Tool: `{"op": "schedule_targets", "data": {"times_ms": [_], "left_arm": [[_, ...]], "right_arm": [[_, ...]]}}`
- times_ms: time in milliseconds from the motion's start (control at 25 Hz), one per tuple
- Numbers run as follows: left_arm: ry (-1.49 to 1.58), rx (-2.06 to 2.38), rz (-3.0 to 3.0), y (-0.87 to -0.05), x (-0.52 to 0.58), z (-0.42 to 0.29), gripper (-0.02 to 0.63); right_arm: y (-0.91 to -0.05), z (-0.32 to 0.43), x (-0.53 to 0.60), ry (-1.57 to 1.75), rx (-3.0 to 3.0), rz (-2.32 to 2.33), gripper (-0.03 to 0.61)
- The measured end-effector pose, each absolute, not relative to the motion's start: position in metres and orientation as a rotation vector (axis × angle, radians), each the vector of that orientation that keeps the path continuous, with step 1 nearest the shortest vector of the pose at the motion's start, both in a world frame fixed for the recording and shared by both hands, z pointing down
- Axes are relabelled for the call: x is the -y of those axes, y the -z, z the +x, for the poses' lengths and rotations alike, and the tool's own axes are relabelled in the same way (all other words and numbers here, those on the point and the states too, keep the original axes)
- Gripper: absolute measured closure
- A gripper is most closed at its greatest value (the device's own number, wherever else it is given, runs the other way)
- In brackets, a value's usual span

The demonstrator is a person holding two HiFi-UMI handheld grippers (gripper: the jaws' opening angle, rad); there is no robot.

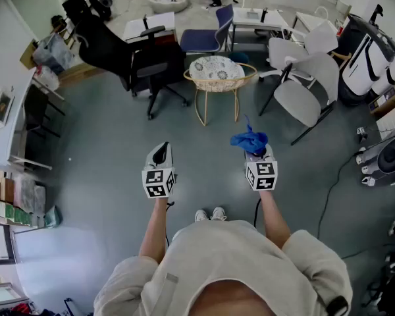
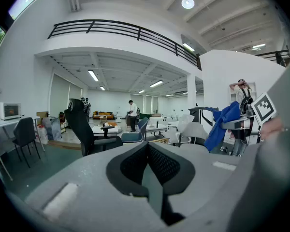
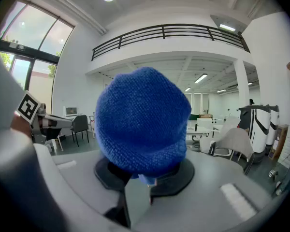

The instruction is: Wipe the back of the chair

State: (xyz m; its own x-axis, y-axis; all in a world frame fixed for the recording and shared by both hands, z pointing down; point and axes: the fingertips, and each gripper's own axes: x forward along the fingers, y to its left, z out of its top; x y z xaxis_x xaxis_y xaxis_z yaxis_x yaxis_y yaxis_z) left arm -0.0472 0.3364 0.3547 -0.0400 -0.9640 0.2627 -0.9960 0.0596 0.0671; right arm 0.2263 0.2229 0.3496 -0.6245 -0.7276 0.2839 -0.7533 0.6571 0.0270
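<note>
**A:** Chair aside for a moment, what do the grippers hold?

**B:** The right gripper is clamped on a bunched blue cloth. The left gripper has its jaws pressed together, with nothing between them.

**A:** And the chair?

**B:** A wicker chair with a patterned cushion stands at twelve o'clock, well apart from both grippers. A black office chair is at eleven and white chairs are at one.

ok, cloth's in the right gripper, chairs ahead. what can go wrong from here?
The blue cloth is bunched, with only a small tuck held by the right gripper; wiping pressure may pull it out. The black office chair, on castors, could roll when pushed. Floor cable at right: trip risk.
</note>
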Motion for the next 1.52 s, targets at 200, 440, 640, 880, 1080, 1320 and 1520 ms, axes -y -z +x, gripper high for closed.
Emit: {"op": "schedule_targets", "data": {"times_ms": [200, 440, 640, 880, 1080, 1320, 1520], "left_arm": [[-0.2, 2.091, 1.991, -0.359, -0.339, -0.04, 0.611], [-0.209, 2.096, 1.981, -0.36, -0.34, -0.037, 0.611], [-0.214, 2.109, 1.972, -0.362, -0.338, -0.032, 0.611], [-0.219, 2.112, 1.955, -0.368, -0.333, -0.021, 0.611], [-0.226, 2.113, 1.947, -0.371, -0.327, -0.019, 0.611], [-0.222, 2.121, 1.921, -0.381, -0.318, -0.029, 0.611], [-0.211, 2.11, 1.919, -0.389, -0.297, -0.042, 0.609]], "right_arm": [[-0.354, 0.23, -0.227, -0.135, 2.603, 1.174, 0.497], [-0.356, 0.231, -0.227, -0.151, 2.617, 1.161, 0.497], [-0.359, 0.231, -0.227, -0.14, 2.638, 1.123, 0.497], [-0.362, 0.231, -0.225, -0.141, 2.653, 1.083, 0.497], [-0.369, 0.226, -0.222, -0.15, 2.656, 1.049, 0.497], [-0.377, 0.214, -0.211, -0.154, 2.652, 1.022, 0.497], [-0.379, 0.199, -0.188, -0.149, 2.647, 1.027, 0.497]]}}
